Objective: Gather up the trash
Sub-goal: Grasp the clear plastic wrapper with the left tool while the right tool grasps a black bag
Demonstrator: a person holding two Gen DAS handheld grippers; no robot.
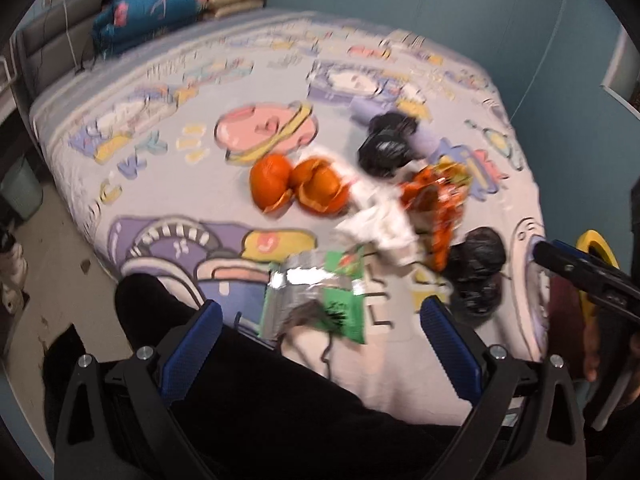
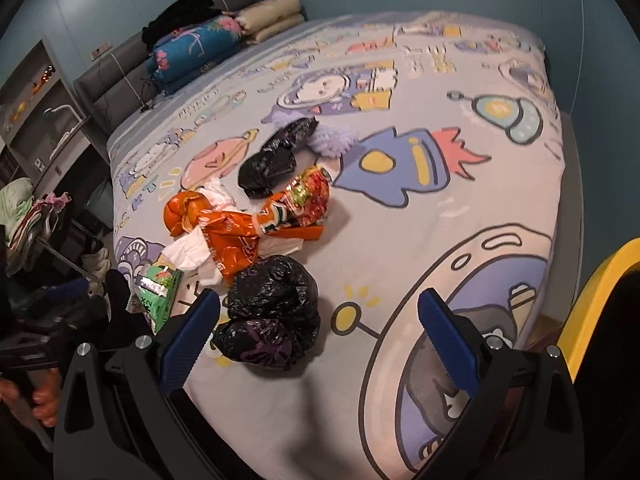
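Observation:
Trash lies in a pile on the cartoon bedspread. Orange peels sit at its left. White tissue, orange snack wrappers, a green and silver wrapper and two crumpled black bags, a near one and a far one, lie around them. My left gripper is open and empty, just above the green wrapper. My right gripper is open and empty, with the near black bag between its fingers' line.
Folded quilts and pillows lie at the headboard. A yellow-rimmed bin stands at the bed's right edge. A lilac fluffy item lies beside the far black bag. A shelf and clothes are on the left.

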